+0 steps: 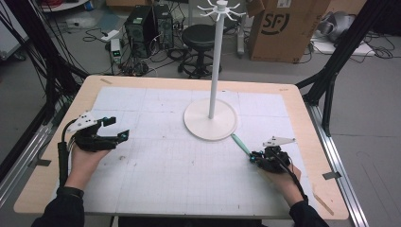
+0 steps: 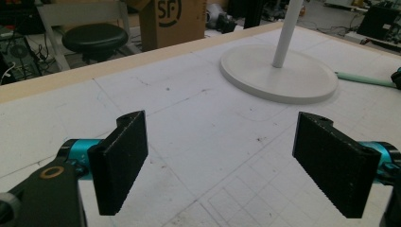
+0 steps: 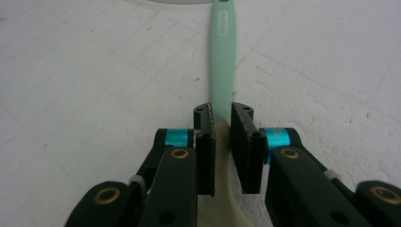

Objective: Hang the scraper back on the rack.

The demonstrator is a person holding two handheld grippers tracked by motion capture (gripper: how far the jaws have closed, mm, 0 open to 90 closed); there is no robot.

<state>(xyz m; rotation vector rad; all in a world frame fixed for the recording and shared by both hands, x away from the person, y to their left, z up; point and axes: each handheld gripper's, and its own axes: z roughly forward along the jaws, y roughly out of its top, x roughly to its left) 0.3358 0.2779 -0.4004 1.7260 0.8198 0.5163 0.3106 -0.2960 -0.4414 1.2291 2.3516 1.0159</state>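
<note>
I see my right claw [image 3: 222, 142] closest to me, and its two black jaws are squeezed in tight on a long thin tool [image 3: 222, 56]. The part between the jaws is a pale cream color. Past the jaws the tool turns mint green and runs straight away from the claw. It is flat and smooth, with tiny raised letters near the far end that I cannot read. It lies low over the white gridded mat [image 3: 94, 71]. Its far tip reaches the edge of a round white base.

From the high view, the right claw [image 1: 256, 156] sits near the right side of the mat, and the green tool [image 1: 241, 144] points up and left from it to the white stand [image 1: 211, 118]. The stand has a tall thin pole with little hooks on top.

My left claw [image 2: 220, 165] has its jaws spread wide with nothing between them. The stand base [image 2: 279, 78] is ahead of it and off to the right. From above, the left claw [image 1: 113, 128] rests well apart from the stand, on the left of the mat.
</note>
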